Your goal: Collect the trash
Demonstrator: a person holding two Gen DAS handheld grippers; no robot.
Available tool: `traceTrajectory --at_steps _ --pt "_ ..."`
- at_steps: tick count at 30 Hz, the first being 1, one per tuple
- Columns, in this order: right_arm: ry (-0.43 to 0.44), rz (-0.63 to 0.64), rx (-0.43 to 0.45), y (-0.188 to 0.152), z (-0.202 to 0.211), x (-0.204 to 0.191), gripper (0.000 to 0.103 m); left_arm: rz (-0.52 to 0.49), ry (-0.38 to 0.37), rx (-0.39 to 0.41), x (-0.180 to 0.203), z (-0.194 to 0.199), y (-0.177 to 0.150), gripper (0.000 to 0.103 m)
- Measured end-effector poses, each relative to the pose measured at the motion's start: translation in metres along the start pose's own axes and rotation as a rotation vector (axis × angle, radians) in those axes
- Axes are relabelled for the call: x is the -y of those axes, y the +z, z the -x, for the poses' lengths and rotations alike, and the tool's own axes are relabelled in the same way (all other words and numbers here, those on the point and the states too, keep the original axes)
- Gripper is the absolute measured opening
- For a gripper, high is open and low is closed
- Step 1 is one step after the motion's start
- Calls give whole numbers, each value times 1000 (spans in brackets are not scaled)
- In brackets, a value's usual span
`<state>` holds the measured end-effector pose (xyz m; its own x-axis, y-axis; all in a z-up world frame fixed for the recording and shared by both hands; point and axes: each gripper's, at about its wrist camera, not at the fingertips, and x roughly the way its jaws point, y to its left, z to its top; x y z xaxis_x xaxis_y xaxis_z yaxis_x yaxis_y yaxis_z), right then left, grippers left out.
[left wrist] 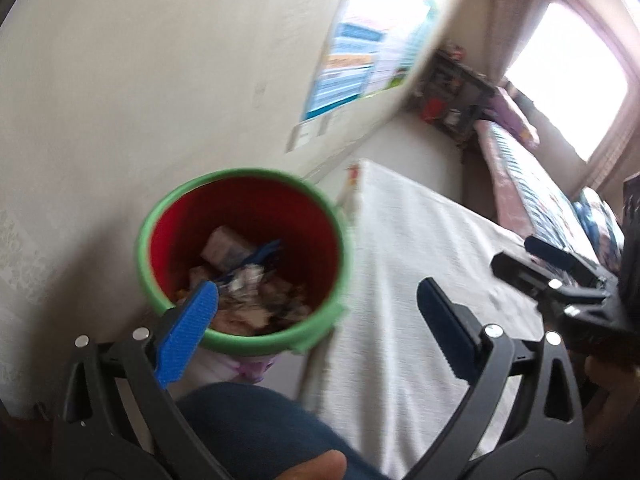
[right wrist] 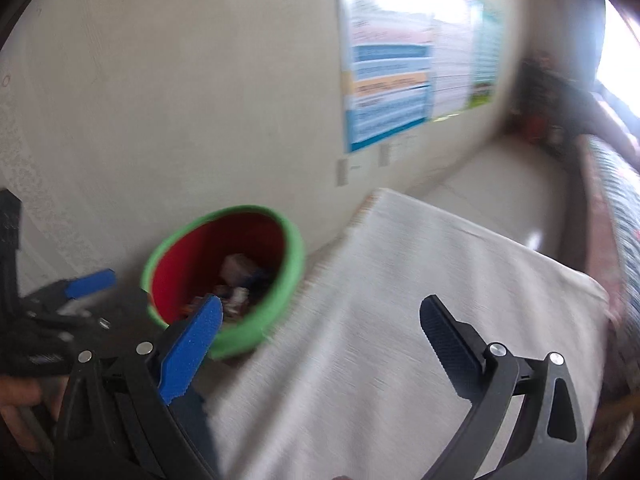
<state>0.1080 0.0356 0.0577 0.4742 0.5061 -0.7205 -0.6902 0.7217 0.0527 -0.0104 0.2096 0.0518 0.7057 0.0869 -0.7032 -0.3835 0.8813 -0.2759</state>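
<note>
Left gripper (left wrist: 316,300) and right gripper (right wrist: 320,320) gape wide (both empty).

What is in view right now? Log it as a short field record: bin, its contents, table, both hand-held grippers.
bin: red bucket with green rim, on the floor by the wall, beside the table
contents: crumpled paper and wrappers, a blue plastic piece among them; partly filled
table: covered in white cloth, no trash visible on the part shown
left hand-held gripper: open, nothing between the fingers
right hand-held gripper: open, nothing between the fingers
image quality: motion-blurred
</note>
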Motion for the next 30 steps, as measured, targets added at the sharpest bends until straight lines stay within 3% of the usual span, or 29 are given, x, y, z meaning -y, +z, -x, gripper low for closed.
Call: traceTrajectory --at_steps 6,14,20,24,30 --pt "-188 -102 25 -72 43 60 96 -130 -43 78 71 -1 -25 97" --pt "-342 -293 93 -137 99 113 96 -261 -97 48 142 -18 -74 97" --pt "-391 -345 159 -161 119 130 96 -334 -97 36 164 -28 -99 98" --pt "-383 -399 130 -168 111 137 96 -330 -65 47 163 -33 -100 98" --pt "-377 -404 99 -173 101 134 96 -315 -83 15 161 -40 -102 98"
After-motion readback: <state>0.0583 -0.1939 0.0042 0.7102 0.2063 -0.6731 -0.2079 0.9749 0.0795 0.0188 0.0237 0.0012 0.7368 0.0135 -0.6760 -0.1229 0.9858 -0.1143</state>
